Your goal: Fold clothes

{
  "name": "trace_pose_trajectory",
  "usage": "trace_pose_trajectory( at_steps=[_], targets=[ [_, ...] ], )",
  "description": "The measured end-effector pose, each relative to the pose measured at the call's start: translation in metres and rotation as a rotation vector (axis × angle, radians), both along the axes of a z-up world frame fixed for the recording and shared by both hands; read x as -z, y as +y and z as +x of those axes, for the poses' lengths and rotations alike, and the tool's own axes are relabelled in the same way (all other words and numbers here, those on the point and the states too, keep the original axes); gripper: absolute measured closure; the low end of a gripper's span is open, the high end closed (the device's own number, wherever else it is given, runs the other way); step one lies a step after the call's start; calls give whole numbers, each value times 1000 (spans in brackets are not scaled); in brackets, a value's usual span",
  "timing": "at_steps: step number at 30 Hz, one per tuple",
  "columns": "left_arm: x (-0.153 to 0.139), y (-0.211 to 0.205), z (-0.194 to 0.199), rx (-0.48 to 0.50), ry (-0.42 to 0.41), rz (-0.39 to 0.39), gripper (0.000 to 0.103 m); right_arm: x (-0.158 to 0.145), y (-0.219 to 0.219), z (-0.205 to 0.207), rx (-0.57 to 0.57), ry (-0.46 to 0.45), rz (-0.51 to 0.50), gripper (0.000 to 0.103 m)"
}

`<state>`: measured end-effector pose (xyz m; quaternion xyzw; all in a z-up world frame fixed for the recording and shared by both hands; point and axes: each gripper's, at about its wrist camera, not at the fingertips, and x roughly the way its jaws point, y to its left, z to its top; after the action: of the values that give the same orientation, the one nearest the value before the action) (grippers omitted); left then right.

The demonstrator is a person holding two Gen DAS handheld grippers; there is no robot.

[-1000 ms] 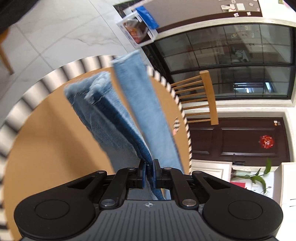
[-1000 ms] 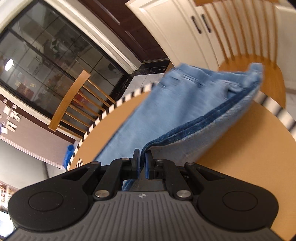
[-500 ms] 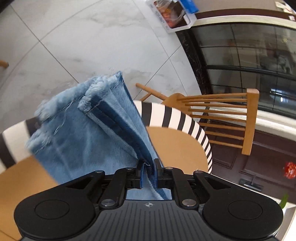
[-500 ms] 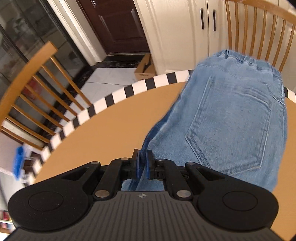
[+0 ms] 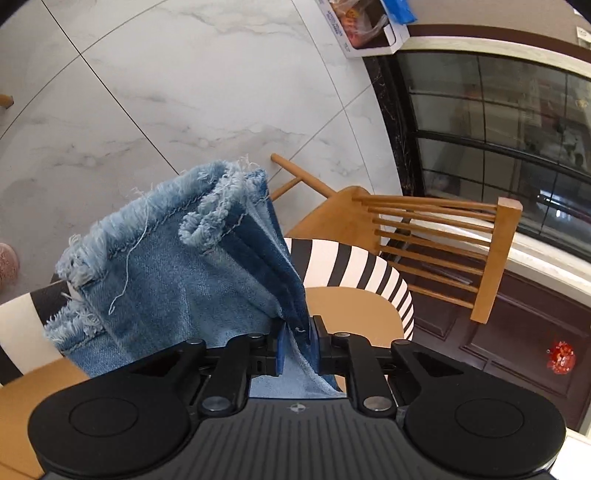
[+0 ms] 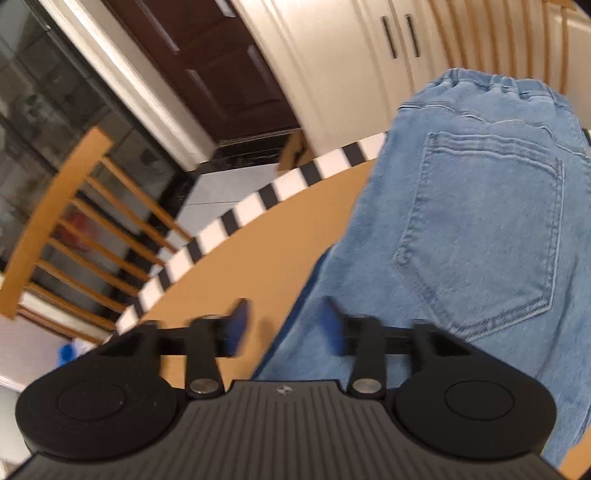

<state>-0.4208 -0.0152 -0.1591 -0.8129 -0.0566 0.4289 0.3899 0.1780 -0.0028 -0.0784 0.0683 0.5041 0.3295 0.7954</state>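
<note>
A pair of light blue jeans lies on a round tan table. In the right wrist view the seat with a back pocket and the elastic waistband (image 6: 476, 221) lies flat at the right. My right gripper (image 6: 284, 326) is open over the table, its right finger by the jeans' left edge, holding nothing. In the left wrist view my left gripper (image 5: 295, 345) is shut on the stacked leg layers of the jeans (image 5: 177, 273). The frayed hems reach out over the table's striped rim.
The table (image 6: 258, 258) has a black and white striped rim (image 5: 354, 266). Wooden chairs stand at the table's edge (image 5: 436, 236) (image 6: 74, 229). White cabinets (image 6: 369, 55) and a dark door stand beyond. A box (image 5: 362, 26) lies on the marble floor.
My right gripper has opened and let go of the jeans, which now lie flat on the table. My left gripper still holds the leg ends, lowered to the table's edge.
</note>
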Motion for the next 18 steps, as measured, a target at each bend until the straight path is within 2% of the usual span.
trace_pose_trajectory(
  at_steps=[1,4,6,9,13,15,17,18],
  targets=[
    [-3,2,-4,-5,15,21,77,-7,-4,-3,-14,-7,11,44],
    [-18,7,-19,-24,70,105,62,-30,-24,-19,-82,-22,63,46],
    [-32,5,-33,-34,119,168,61,-43,-46,-36,-126,7,116,44],
    [-49,-9,-51,-25,170,208,57,-51,-77,-59,-185,78,171,42],
    [-76,-30,-54,108,233,274,50,-54,-117,-103,-239,141,239,37],
    [-89,-31,-41,252,271,353,46,-53,-133,-131,-268,155,270,38],
    [-105,-27,-19,439,376,457,46,-51,-149,-159,-295,178,294,53],
    [-112,-20,-3,540,454,520,47,-51,-157,-173,-307,195,302,58]
  ],
)
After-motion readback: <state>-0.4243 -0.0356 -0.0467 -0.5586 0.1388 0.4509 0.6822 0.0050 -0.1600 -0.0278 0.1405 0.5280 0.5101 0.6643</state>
